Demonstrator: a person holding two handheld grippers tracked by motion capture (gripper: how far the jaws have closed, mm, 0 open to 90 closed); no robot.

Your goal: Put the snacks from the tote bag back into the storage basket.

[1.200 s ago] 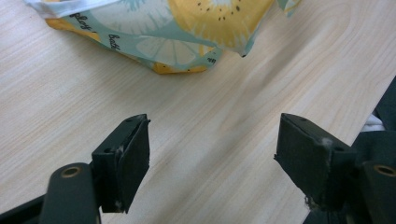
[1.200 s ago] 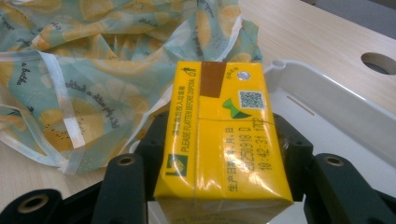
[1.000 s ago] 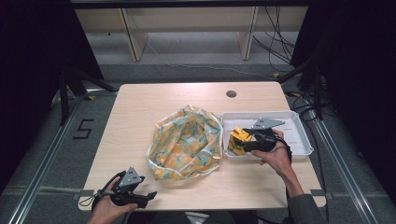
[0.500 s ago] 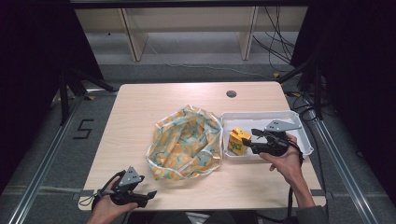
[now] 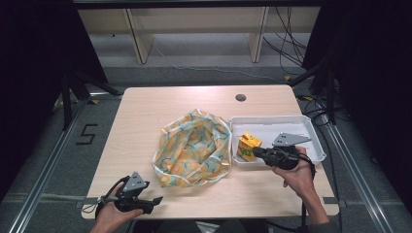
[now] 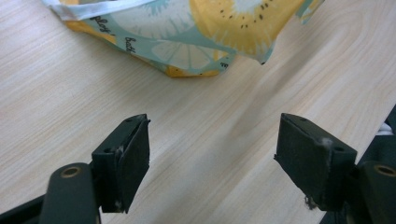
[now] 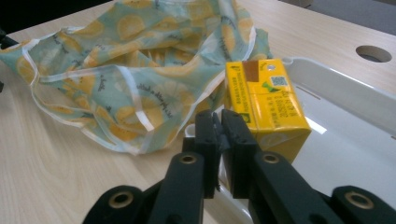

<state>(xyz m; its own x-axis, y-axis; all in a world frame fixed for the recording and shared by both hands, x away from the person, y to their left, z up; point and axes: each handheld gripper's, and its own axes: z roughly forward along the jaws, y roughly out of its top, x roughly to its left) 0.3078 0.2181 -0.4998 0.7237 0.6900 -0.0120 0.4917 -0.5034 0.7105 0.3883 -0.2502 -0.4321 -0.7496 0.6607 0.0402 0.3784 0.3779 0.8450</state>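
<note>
Yellow carton stands in the near left corner of the white tray, and that is the thing my next move turns on: in the right gripper view it sits just ahead of my right gripper at about one o'clock, leaning a little, its long axis running away from me and up, its near edge beside my tips rather than between them. My right jaws are pressed together on nothing (they have just been closing, and no carton is caught in them). In the high view the right gripper lies at three o'clock of the lemon-print bag, pointing toward nine, with the carton just off its nose; so my right hand is by far the nearer one. My left gripper rests at the table's near edge, around seven o'clock of the bag, jaws spread wide over bare wood, the bag's hem at twelve o'clock in its own view. Compared with a second ago, my right gripper has drawn back toward three o'clock and let the carton go: then it was over the carton, now the carton stands free in the tray. My left gripper has not shifted.
</note>
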